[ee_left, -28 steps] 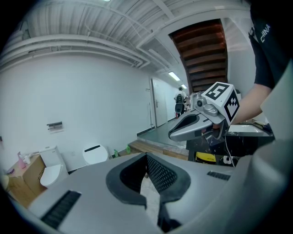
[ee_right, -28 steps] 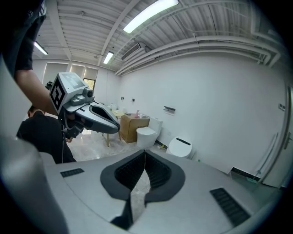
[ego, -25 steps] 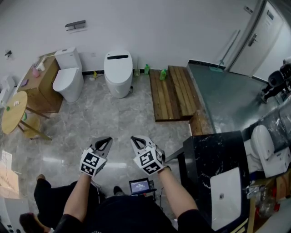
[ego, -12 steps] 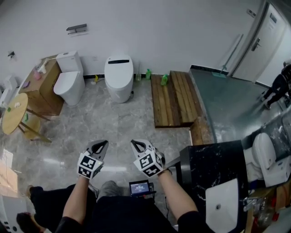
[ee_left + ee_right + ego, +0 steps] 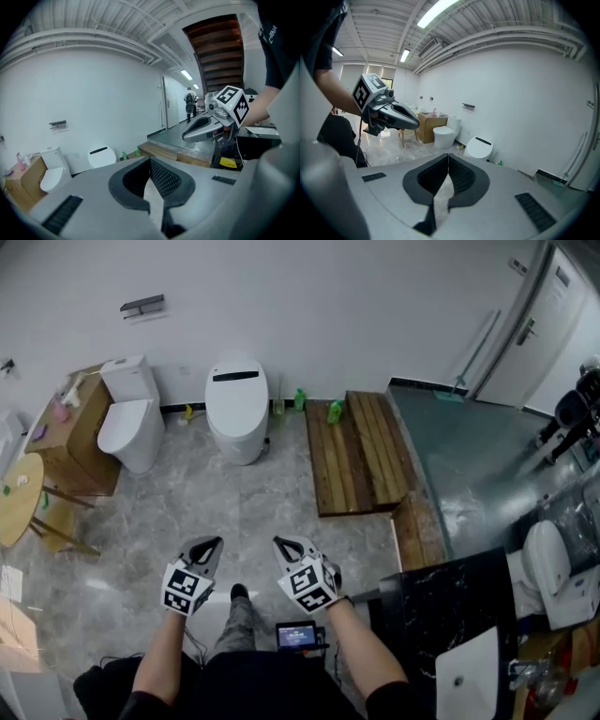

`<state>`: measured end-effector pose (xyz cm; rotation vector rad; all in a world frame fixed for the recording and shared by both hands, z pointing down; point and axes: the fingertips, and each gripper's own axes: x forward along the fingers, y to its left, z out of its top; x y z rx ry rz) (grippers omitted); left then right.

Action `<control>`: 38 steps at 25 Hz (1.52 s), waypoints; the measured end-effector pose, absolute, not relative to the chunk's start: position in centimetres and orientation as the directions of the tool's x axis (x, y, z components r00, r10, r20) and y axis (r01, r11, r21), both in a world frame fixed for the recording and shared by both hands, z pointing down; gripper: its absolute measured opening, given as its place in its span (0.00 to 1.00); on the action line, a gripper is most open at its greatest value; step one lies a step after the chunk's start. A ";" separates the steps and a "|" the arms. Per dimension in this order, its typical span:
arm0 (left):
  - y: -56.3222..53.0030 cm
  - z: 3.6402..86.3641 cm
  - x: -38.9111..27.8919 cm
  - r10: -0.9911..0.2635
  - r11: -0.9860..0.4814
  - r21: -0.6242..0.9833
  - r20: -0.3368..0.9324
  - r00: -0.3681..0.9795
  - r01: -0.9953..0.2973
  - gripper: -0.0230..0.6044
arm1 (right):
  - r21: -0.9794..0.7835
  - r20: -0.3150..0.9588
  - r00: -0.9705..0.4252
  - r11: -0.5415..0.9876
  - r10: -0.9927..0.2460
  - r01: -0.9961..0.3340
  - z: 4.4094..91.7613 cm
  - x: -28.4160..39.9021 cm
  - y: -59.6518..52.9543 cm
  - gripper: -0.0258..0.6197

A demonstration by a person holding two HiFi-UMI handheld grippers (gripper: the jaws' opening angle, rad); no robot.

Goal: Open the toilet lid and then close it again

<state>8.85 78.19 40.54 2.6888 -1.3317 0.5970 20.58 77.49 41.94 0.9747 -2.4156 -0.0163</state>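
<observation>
Two white toilets stand against the far wall. The rounded one (image 5: 236, 407) with a dark strip on top has its lid down; it also shows in the left gripper view (image 5: 102, 157) and the right gripper view (image 5: 478, 147). The toilet with a tank (image 5: 127, 420) stands to its left. My left gripper (image 5: 205, 547) and right gripper (image 5: 286, 546) are held side by side over the marble floor, well short of both toilets. Both are shut with nothing between the jaws.
A wooden cabinet (image 5: 67, 442) and a round wooden table (image 5: 19, 499) stand at the left. A wooden platform (image 5: 356, 451) and a raised metal floor (image 5: 469, 456) lie to the right. A black marble counter (image 5: 441, 615) with a sink (image 5: 465, 681) is near right. Green bottles (image 5: 335, 412) sit by the wall.
The whole view has shifted: both grippers moved forward together over the floor, and the toilets sit slightly further left and lower in the head view. Jaws stayed shut.
</observation>
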 end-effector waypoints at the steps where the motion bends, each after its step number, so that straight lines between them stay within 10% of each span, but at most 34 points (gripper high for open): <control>1: 76.7 40.8 8.2 -0.746 -0.619 -0.090 0.378 0.548 -0.780 0.05 | 0.201 0.473 -0.594 0.736 -0.651 -0.647 42.2 20.1 76.1 0.06; 38: 36.1 44.6 -6.5 -0.728 -0.610 -0.015 0.407 0.552 -0.792 0.05 | 0.136 0.535 -0.601 0.762 -0.595 -0.633 45.7 6.1 32.8 0.06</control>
